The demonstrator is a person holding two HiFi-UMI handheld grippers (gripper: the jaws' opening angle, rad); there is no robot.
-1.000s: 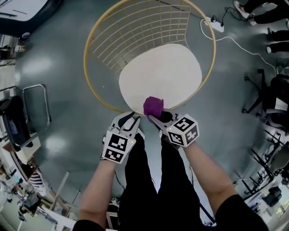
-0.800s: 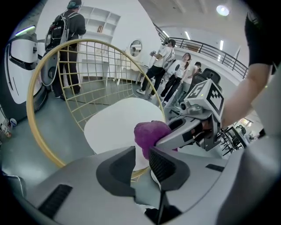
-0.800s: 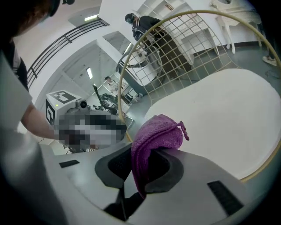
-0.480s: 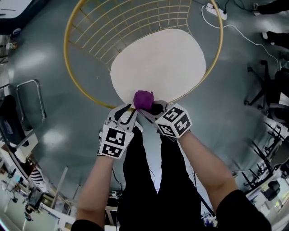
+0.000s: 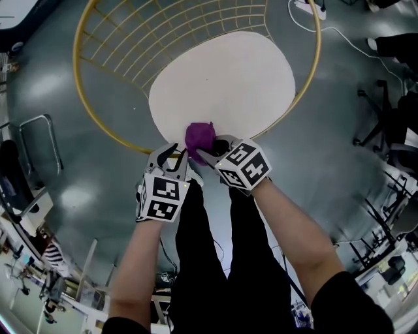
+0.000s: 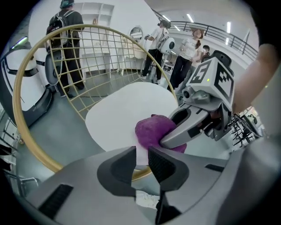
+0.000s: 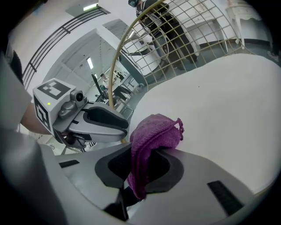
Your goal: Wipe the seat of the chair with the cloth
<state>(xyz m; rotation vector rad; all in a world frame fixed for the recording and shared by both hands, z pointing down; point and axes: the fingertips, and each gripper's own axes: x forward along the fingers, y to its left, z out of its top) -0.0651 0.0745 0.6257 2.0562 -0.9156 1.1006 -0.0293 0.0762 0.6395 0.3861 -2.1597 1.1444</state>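
Observation:
The chair has a round white seat inside a gold wire back and rim. A bunched purple cloth rests on the seat's near edge, and my right gripper is shut on it. In the right gripper view the cloth bulges out between the jaws over the seat. My left gripper hovers just left of the cloth at the front rim. Its jaws stand almost together with nothing between them. The cloth lies just beyond them.
The chair stands on a grey floor. A white power strip with a cable lies beyond the chair at the right. Black office chairs crowd the right side, and a metal frame stands at the left. People stand beyond the chair.
Both grippers have moved forward, and the right one has carried the cloth from the front rim onto the seat's near edge. The chair now sits lower and larger in view.

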